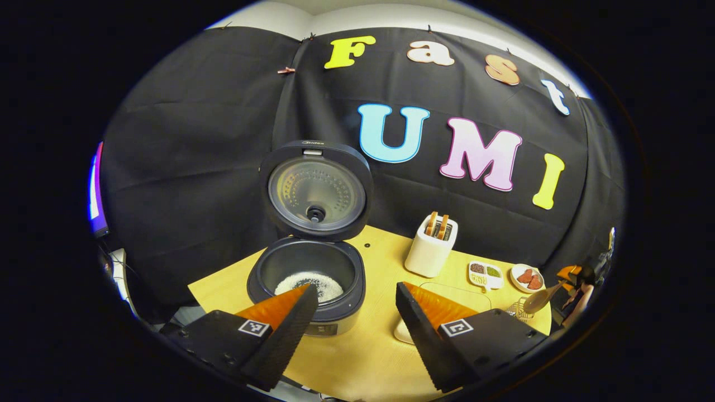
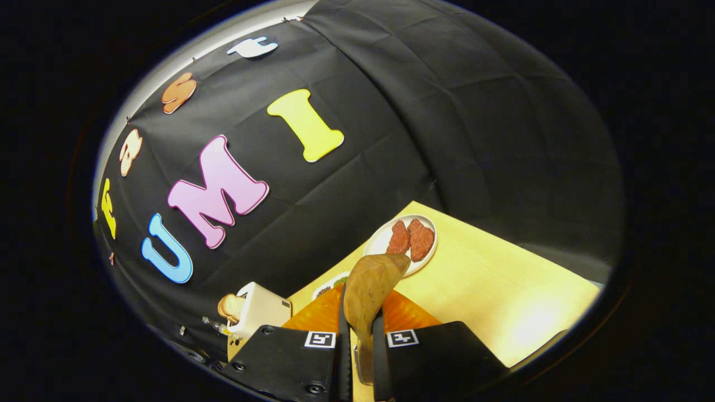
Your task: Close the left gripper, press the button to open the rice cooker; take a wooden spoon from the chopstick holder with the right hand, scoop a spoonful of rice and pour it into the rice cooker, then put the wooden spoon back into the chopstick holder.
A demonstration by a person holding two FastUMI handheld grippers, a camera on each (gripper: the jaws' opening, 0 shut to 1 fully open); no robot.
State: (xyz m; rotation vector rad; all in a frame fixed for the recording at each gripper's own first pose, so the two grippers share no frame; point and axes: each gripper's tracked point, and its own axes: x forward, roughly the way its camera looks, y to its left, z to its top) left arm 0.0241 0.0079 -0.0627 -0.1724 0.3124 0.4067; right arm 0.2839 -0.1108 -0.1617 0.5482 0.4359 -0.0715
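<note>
A: Wood, pale and smooth: the wooden spoon (image 2: pixel 370 290) sits clamped between the two fingers of the right claw (image 2: pixel 362 340), its rounded bowl pointing up toward twelve o'clock in the right gripper view. The bowl looks bare, no rice in it.

B: Where is everything else?

A: In the left gripper view, the rice cooker (image 1: pixel 308 279) stands at about seven o'clock of centre on a light wooden desk (image 1: pixel 368 357), its round lid (image 1: pixel 316 190) tipped upright and a small heap of white rice (image 1: pixel 310 286) in the dark inner pot. The left claw (image 1: pixel 354 304) hangs with its fingers spread wide, holding nothing. At four o'clock, far off, the spoon shows above a wire chopstick holder (image 1: pixel 520 308).

B: How would the spoon handle?

A: My judgement: light, rigid, not fragile, with a slightly slick finish. The hold is on the handle just below the bowl, which keeps it steady for lowering into the holder.

B: Other things?

A: A white boxy toaster (image 1: pixel 430 251) with two slices, a divided dish (image 1: pixel 485 273), and a round white plate (image 2: pixel 385 237) of reddish meat.
</note>
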